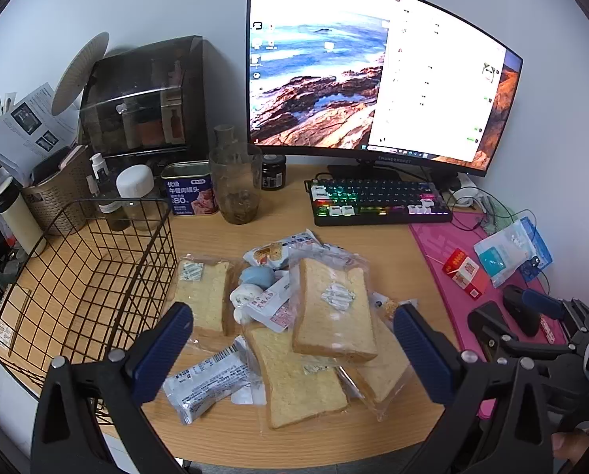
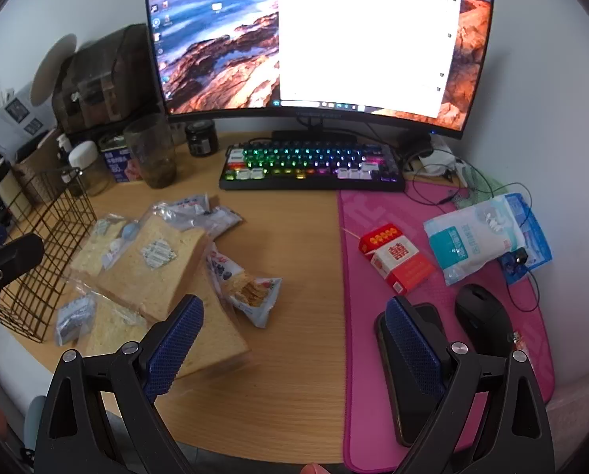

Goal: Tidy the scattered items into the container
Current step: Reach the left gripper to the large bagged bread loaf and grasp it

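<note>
On the pale wood-grain desk (image 1: 373, 245) lies a loose heap of crinkly clear plastic packets, each sealing a square slice of porous tan bread (image 1: 332, 308), mixed with glossy white-and-blue snack wrappers (image 1: 209, 385). Just left of the heap stands the black wire-grid basket (image 1: 89, 272), open-topped and holding none of the packets. The left gripper (image 1: 292, 326), black-framed with ribbed blue pads, hangs above the heap with its fingers spread wide around nothing. The right gripper (image 2: 294, 322) hangs likewise spread over bare desk, beside a pink textured mat (image 2: 373, 213) bearing a red cardboard box (image 2: 397, 258) and a matte black mouse (image 2: 482, 316).
</note>
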